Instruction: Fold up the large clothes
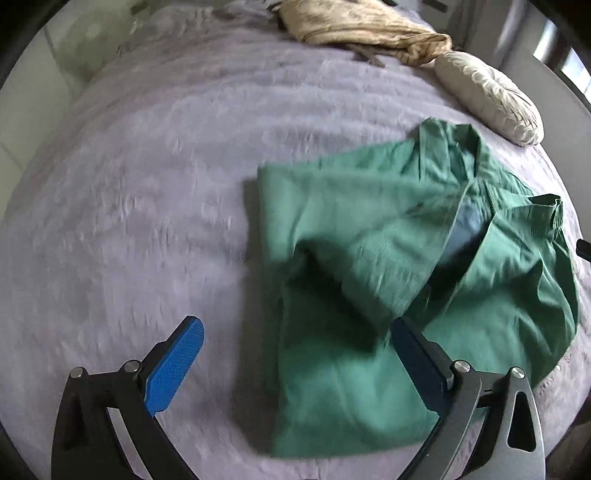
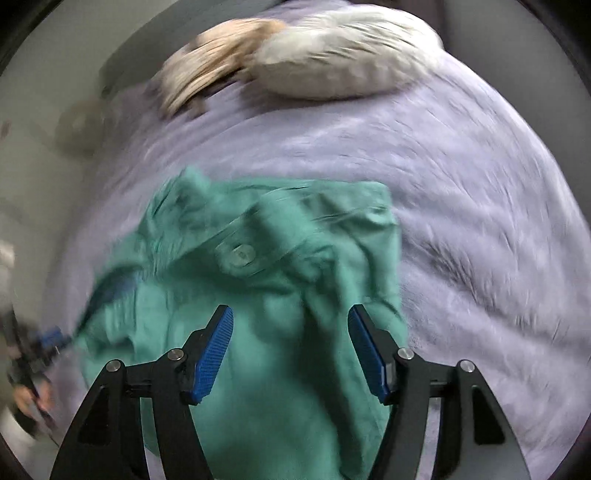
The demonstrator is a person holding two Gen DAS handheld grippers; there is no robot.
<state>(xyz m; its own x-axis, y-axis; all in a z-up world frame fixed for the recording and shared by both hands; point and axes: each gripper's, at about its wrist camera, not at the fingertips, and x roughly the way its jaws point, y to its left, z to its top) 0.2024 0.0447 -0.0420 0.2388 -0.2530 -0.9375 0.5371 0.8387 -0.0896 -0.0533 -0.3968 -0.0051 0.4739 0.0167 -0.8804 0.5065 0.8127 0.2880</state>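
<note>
A green garment (image 1: pixel 369 229) lies rumpled and partly folded over itself on the lavender bedspread (image 1: pixel 147 184), right of centre in the left wrist view. My left gripper (image 1: pixel 295 323) is open wide above its near-left edge; one blue pad (image 1: pixel 177 362) hangs over the bedspread, the other over the cloth, and nothing is gripped. In the right wrist view the same garment (image 2: pixel 266 295) shows a button on a band. My right gripper (image 2: pixel 290 310) stands open just above it, its pads apart from the cloth. The picture there is blurred.
A whitish pillow (image 1: pixel 491 99) and a crumpled beige cloth (image 1: pixel 354 26) lie at the far end of the bed. Pale floor (image 1: pixel 33 103) borders the bed's left side. A hand with the other gripper (image 2: pixel 37 350) shows at the left edge of the right wrist view.
</note>
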